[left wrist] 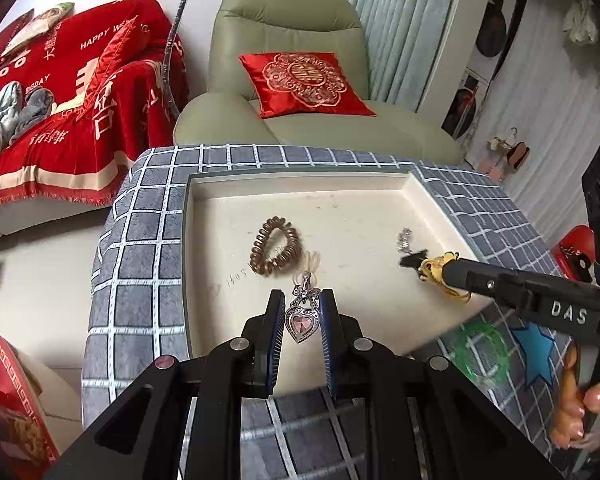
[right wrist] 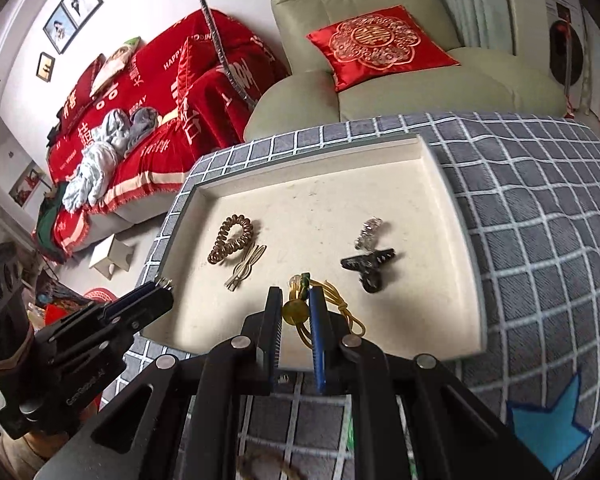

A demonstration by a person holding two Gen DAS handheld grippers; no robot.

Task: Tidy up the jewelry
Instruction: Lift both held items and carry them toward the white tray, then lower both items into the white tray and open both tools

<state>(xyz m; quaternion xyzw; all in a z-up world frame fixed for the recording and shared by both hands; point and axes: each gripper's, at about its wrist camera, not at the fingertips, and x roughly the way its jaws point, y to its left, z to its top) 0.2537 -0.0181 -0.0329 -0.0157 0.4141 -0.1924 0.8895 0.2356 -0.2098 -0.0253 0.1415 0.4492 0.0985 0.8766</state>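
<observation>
Left wrist view: left tongs closed on a heart pendant, silver-framed with a pink stone, held between the blue pads above the near edge of the cream tray. Tray sits on a desk covered in grey checked cloth. Inside the tray, left of centre: one brown spiral hair tie; just beside it, one clear hair clip, partly hidden behind the pendant's bail. Right part of tray: one small silver crystal clip and, near it, one black claw clip, its shape unclear here behind the other tool. Right tongs enter from the right, gripping a yellow cord charm. On the cloth outside the tray, near right corner: one green translucent bangle and one blue star. Right wrist view: right tongs clamp the yellow cord charm, amber bead between the pads, cord loops trailing right over the tray floor. Black claw clip lies well apart from the spiral hair tie, with the crystal clip just behind it. Left tongs appear at left over the tray's near left corner. Background: green armchair, red cushion, red bedspread.
</observation>
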